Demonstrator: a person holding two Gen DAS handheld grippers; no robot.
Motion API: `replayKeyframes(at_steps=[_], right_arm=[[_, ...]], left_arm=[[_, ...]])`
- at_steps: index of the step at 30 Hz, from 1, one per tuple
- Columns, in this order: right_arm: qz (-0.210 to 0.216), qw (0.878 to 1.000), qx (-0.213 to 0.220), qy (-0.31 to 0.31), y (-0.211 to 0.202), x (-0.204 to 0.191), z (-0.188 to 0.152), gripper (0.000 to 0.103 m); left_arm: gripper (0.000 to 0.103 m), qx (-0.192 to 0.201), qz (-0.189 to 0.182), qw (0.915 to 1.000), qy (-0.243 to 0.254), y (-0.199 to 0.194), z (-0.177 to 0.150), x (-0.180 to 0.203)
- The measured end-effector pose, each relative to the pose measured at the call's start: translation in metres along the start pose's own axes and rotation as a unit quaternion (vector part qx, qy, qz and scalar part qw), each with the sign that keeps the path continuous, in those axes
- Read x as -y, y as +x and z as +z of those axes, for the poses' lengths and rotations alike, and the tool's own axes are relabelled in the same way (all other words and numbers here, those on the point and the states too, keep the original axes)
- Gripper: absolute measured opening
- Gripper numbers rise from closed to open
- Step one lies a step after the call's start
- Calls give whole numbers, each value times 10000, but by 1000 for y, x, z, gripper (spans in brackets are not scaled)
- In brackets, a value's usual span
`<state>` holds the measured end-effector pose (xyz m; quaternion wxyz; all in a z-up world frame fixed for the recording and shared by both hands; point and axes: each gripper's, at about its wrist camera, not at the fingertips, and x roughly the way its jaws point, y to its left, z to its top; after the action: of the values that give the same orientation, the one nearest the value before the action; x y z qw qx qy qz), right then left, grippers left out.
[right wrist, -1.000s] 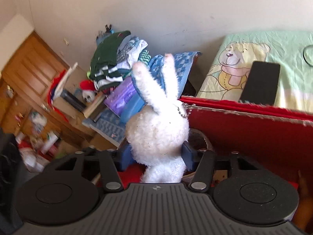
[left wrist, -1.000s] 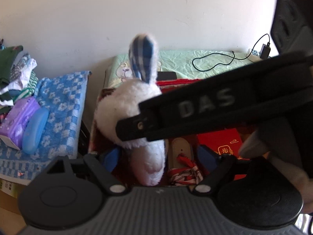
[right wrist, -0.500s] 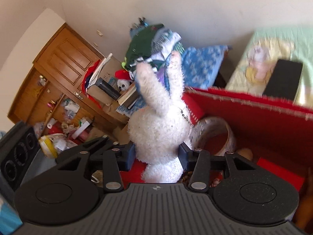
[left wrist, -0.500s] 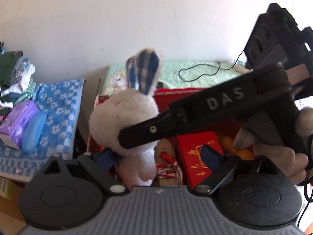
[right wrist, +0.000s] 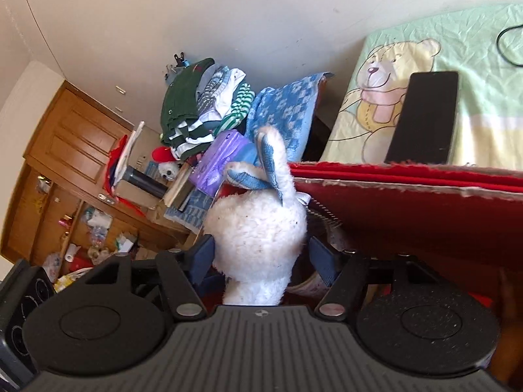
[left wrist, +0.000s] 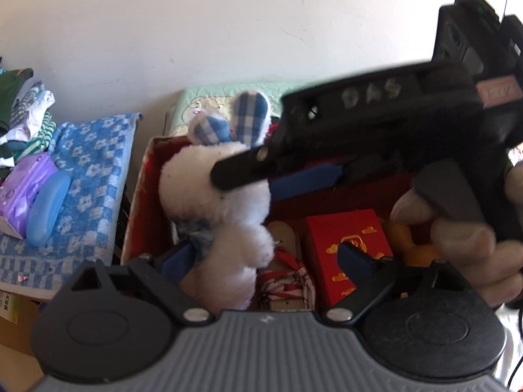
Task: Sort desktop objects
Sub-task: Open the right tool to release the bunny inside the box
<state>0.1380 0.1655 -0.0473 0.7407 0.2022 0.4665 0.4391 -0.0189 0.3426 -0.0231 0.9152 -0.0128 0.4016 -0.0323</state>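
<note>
A white plush rabbit (left wrist: pixel 219 209) with blue checked ears hangs inside a red cardboard box (left wrist: pixel 140 196). My right gripper (right wrist: pixel 261 254) is shut on the rabbit's (right wrist: pixel 258 232) head; it also shows in the left wrist view (left wrist: pixel 261 176), reaching in from the right. My left gripper (left wrist: pixel 264 258) is open, its left pad beside the rabbit's body and its right pad over a small red gift box (left wrist: pixel 349 248). The rabbit's lower body is hidden in the right wrist view.
The box also holds a red-and-white woven item (left wrist: pixel 287 281) and something orange (left wrist: pixel 415 248). A blue checked towel (left wrist: pixel 81 176) with a purple pack (left wrist: pixel 26 183) and blue case (left wrist: pixel 47 209) lies left. A black phone (right wrist: pixel 421 117) lies on the bear-print cloth (right wrist: pixel 474 75).
My right gripper has lowered the rabbit into the red box. My left gripper has opened wider, and the rabbit's ears have flopped over.
</note>
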Motion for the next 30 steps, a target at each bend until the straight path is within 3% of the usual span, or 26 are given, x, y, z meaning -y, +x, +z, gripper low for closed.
replayKeyframes(at_steps=[3,5,6,8,14,18,22,30], right_arm=[[8,9999,108,9,-7,1,2,67],[-148,9999,10,-48,-3,0,1,63],[-244,9997,-67,-61,2,-1,1,56],[-375,9992,-94,-34,10,-2,1,55],[-131,9997,-86,-163,20,-5,0,48],[-692,9959,37,-583,33,-16,-1,50],[-474,9986,88,-238,27,-5,1,52],[-561,9978,238,-245,9,-13,-1,60]], left_arm=[[94,-22,-84,10000,-34,0,0,-4],[94,-37,-119,9999,-65,2,1,-8],[94,-48,-112,9999,-73,3,1,-8],[94,-40,-25,10000,-49,3,1,-5],[92,-26,35,10000,-12,0,-2,-3],[88,-22,329,9991,250,2,-2,2],[91,-27,217,9996,186,3,0,2],[94,83,121,9999,76,-6,4,-1]])
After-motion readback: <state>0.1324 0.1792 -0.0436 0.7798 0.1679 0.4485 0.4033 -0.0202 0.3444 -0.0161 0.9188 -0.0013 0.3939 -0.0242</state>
